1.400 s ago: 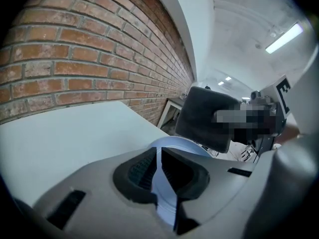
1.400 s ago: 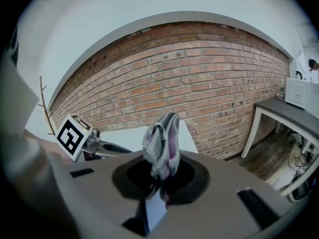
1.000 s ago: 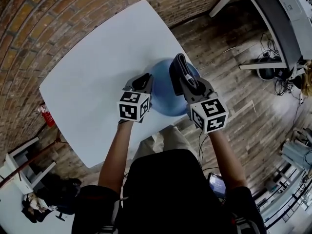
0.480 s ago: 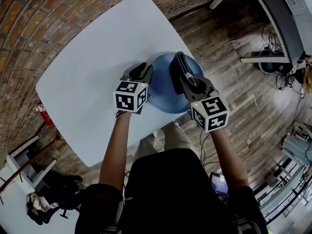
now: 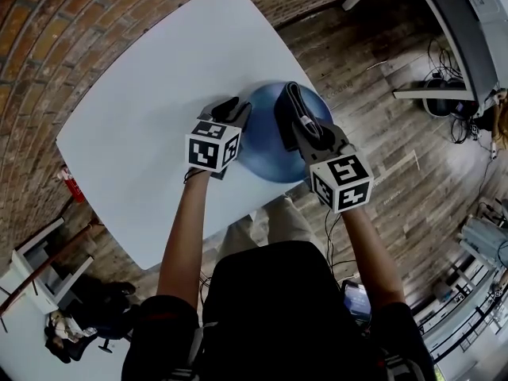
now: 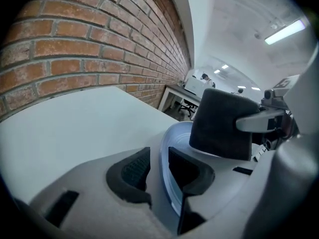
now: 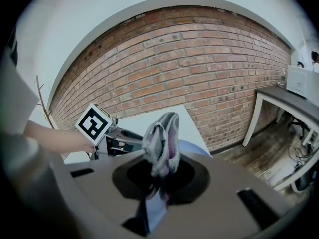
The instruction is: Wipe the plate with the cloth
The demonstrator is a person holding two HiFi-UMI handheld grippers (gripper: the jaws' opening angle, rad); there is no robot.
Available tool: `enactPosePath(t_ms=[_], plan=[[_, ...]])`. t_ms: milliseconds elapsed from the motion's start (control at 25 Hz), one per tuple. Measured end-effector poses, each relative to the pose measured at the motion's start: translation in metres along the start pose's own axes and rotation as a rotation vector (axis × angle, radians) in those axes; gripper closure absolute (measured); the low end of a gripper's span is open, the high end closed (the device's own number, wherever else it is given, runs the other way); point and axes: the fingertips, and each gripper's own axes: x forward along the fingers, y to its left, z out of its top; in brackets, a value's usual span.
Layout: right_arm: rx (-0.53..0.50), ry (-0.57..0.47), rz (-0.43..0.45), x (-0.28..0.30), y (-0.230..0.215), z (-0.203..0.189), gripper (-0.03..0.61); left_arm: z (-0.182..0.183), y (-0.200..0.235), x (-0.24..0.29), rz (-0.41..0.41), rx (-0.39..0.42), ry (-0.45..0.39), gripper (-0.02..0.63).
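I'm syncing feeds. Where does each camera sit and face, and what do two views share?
Head view: on the person's head, steeply down at table, torso, left gripper, right gripper.
Left gripper view: on the left gripper, along its opening jaws, plate rim between them, toward the cloth.
Right gripper view: on the right gripper, facing the brick wall; jaws shut on cloth; left forearm shows.
Both gripper views show plate and cloth.

The plate (image 5: pixel 266 153) lay on the table (image 5: pixel 151 109), most of which stretched left of and beyond it. My left gripper (image 5: pixel 230 111) sat at the plate's left rim, that rim between its opening jaws. My right gripper (image 5: pixel 305 129) held the cloth (image 5: pixel 287 105) over the plate's right half.
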Motion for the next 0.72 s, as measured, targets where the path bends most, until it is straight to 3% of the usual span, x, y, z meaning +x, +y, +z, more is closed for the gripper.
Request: enactPosePath(t_ms=[720], plan=[[-0.003,0.005,-0.017,0.003,-0.011,-0.001,0.534,-0.007,0.0,0.007,0.0,0.026,0.04,0.578]])
